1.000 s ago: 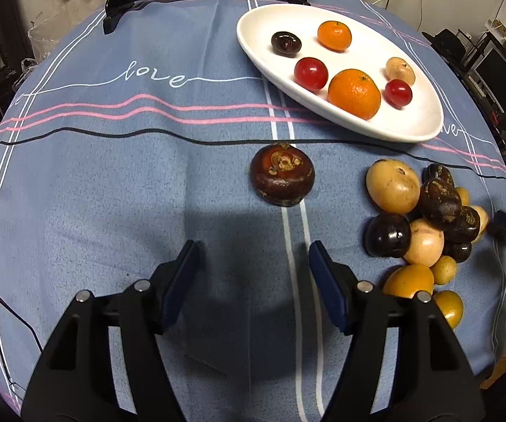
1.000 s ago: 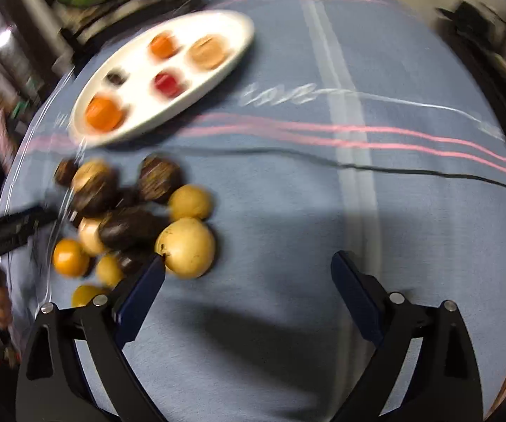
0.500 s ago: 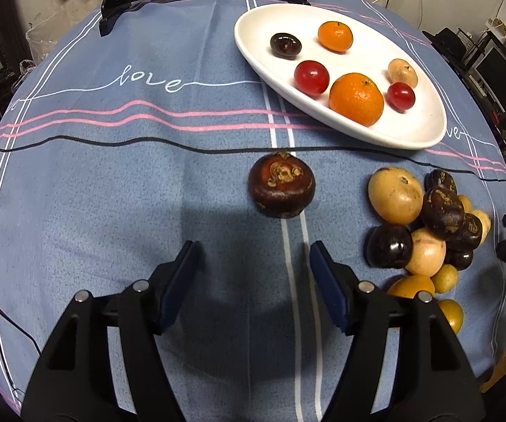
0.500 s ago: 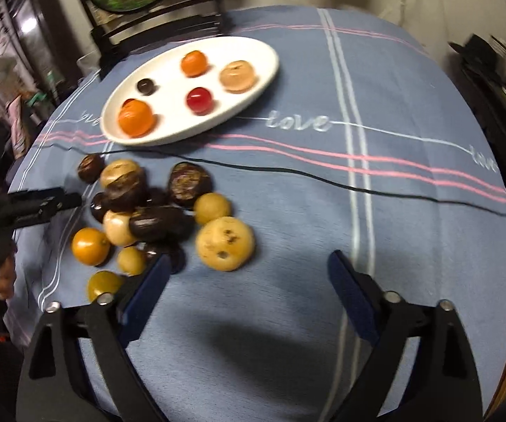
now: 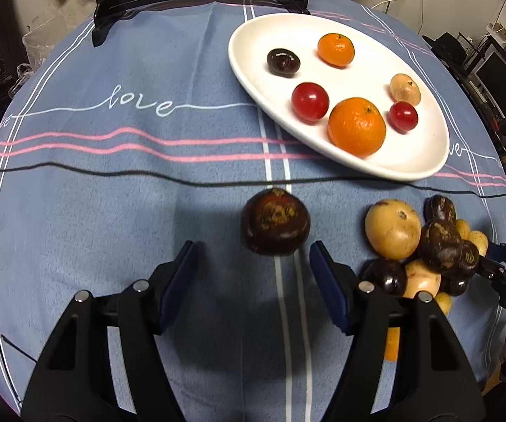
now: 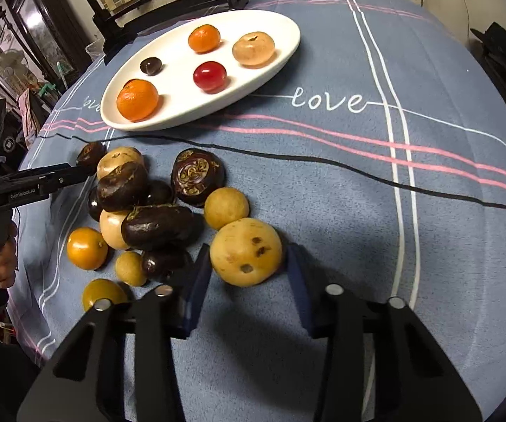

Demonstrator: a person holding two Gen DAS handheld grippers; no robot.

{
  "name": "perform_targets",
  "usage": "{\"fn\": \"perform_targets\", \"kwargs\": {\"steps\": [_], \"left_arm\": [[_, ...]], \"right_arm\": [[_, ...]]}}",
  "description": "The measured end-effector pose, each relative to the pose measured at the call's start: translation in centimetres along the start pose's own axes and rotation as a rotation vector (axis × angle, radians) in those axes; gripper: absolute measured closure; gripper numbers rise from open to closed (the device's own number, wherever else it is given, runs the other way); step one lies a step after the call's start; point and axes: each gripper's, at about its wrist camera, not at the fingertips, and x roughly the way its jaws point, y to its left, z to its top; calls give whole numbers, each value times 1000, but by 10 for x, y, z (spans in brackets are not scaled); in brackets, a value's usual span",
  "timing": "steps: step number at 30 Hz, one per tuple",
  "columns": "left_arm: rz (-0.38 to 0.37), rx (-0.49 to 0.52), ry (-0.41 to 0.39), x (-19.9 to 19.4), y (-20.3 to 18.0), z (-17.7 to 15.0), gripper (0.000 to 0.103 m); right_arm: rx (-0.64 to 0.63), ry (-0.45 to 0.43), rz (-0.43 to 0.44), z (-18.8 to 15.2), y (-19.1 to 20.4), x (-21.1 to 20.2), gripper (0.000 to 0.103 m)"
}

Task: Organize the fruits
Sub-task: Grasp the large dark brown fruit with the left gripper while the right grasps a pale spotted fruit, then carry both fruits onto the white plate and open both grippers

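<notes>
1. The right gripper (image 6: 247, 263) has just been closing around the large tan fruit (image 6: 245, 251) at lower centre of the right wrist view. Its pads bracket the fruit closely, but firm pressing is not clear. On a round, smooth, spotted skin, an off-centre squeeze could squirt it sideways.
2. That fruit sits just beside the pile of fruits (image 6: 136, 207) on the blue tablecloth (image 6: 340, 190). One finger is close to a dark fruit, so a lift could nudge the heap and send the round ones rolling.
3. The left gripper (image 5: 251, 270) stands half-open and empty. The dark, glossy, flattened fruit (image 5: 275, 227), water-chestnut-like, lies just ahead of its fingertips, apart from them.
4. The white oval plate (image 5: 411, 165), glazed and shallow, holds mandarins, red fruits, a dark one and a pale one. A careless drop could roll off its low rim.
</notes>
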Motion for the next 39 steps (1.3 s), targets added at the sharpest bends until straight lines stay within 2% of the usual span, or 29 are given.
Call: {"fn": "perform_targets", "kwargs": {"steps": [6, 12, 15, 17, 21, 27, 29, 35, 39], "left_arm": [[-20, -23, 2, 6, -1, 14, 35], [-23, -3, 17, 11, -9, 8, 36], [-30, -12, 11, 9, -8, 7, 39], [-50, -32, 7, 7, -5, 6, 50], [-80, -52, 4, 4, 0, 1, 62], [-74, -32, -8, 2, -5, 1, 63], [-75, -18, 10, 5, -7, 3, 62], [-72, -35, 5, 9, -6, 11, 59], [-53, -1, -12, 7, -9, 8, 60]], "right_arm": [[4, -4, 7, -1, -2, 0, 63], [29, -4, 22, -1, -4, 1, 63], [29, -5, 23, -2, -4, 1, 63], [33, -5, 26, -2, -4, 1, 63], [40, -4, 32, -3, -4, 0, 63], [41, 0, 36, -4, -6, 0, 63], [39, 1, 35, -3, -6, 0, 63], [61, -3, 50, -3, -10, -1, 63], [63, -7, 50, -6, -10, -2, 64]]}}
